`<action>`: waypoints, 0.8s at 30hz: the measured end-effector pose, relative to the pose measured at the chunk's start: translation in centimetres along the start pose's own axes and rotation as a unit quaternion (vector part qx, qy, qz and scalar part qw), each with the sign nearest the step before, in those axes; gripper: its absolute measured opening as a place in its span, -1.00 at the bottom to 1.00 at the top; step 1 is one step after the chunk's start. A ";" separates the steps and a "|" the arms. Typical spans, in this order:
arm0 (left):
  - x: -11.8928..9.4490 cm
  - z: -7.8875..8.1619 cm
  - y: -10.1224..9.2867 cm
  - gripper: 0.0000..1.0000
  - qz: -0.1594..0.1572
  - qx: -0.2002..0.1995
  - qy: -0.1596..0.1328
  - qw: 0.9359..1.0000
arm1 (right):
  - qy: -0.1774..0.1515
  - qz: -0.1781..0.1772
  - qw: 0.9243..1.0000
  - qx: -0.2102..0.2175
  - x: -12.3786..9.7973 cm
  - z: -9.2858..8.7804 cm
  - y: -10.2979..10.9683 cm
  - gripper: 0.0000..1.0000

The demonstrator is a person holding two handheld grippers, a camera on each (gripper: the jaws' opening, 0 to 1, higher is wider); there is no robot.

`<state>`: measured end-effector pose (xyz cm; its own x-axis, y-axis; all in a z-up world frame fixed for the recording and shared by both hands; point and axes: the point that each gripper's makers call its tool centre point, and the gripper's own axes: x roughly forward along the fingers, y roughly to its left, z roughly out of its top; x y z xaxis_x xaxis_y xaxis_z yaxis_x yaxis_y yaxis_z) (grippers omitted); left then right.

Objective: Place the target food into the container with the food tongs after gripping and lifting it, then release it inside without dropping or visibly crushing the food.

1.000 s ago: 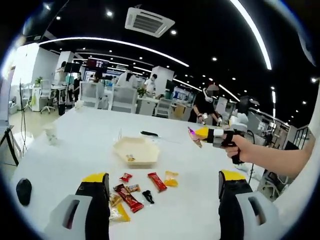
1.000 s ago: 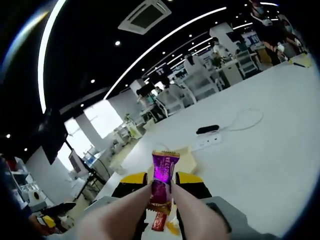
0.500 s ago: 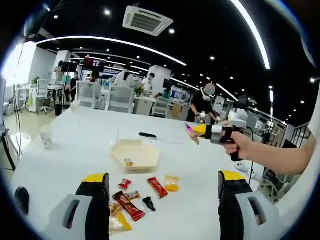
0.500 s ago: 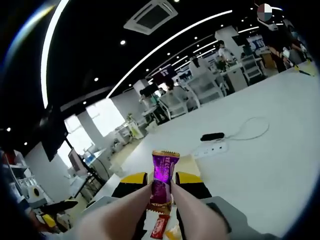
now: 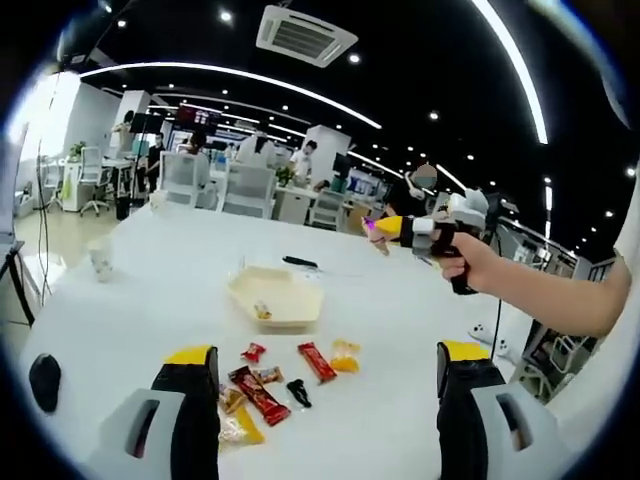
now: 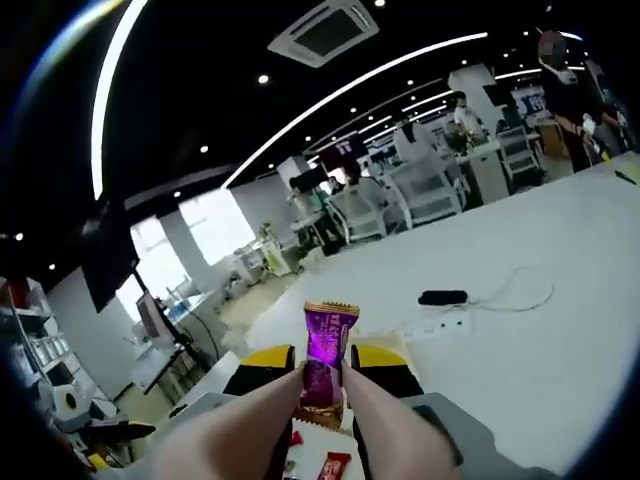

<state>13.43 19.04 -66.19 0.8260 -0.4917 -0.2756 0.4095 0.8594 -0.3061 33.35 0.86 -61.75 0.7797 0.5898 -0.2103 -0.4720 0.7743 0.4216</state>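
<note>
My right gripper [image 6: 322, 372] is shut on a purple wrapped candy [image 6: 328, 345], held upright between its tan tong fingers [image 6: 375, 425]. In the left gripper view that gripper [image 5: 398, 228] hangs high over the table's right side in a person's hand, the purple candy [image 5: 369, 228] at its tip. The cream hexagonal container [image 5: 275, 293] sits mid-table with one small candy [image 5: 262, 312] inside. My left gripper [image 5: 327, 353] stands open near the table's front, above several loose wrapped candies [image 5: 262, 394]. A corner of the container [image 6: 390, 344] peeks from behind the right jaws.
A paper cup [image 5: 100, 262] stands at the table's left and a black object [image 5: 46, 381] lies near its front left edge. A black adapter [image 6: 443, 297] and white power strip [image 6: 438, 323] with cable lie beyond the container. People and desks fill the room behind.
The right gripper has risen higher over the table with the purple candy still clamped. The left gripper has stayed open in much the same place.
</note>
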 end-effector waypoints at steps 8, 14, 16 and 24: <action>-0.5 1.3 0.5 0.82 0.006 -0.003 -0.006 1.000 | -0.012 0.010 1.000 -0.002 1.7 2.6 1.4 -0.58; -2.1 1.6 1.0 0.84 0.016 0.046 0.006 0.999 | 0.001 0.009 1.000 0.004 2.9 1.4 1.8 -0.58; -2.4 1.7 1.5 0.83 0.022 0.032 -0.007 0.999 | 0.009 0.009 1.000 0.003 3.2 1.0 1.9 -0.58; -3.8 1.4 2.0 0.84 0.039 0.037 0.001 0.999 | 0.036 -0.002 0.999 0.014 4.3 -1.1 0.3 -0.57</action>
<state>11.69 22.81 -64.46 0.8557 -0.4238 -0.2968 0.3726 0.9028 -0.2149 36.14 3.87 -63.47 0.7502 0.6017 -0.2743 -0.4560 0.7711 0.4444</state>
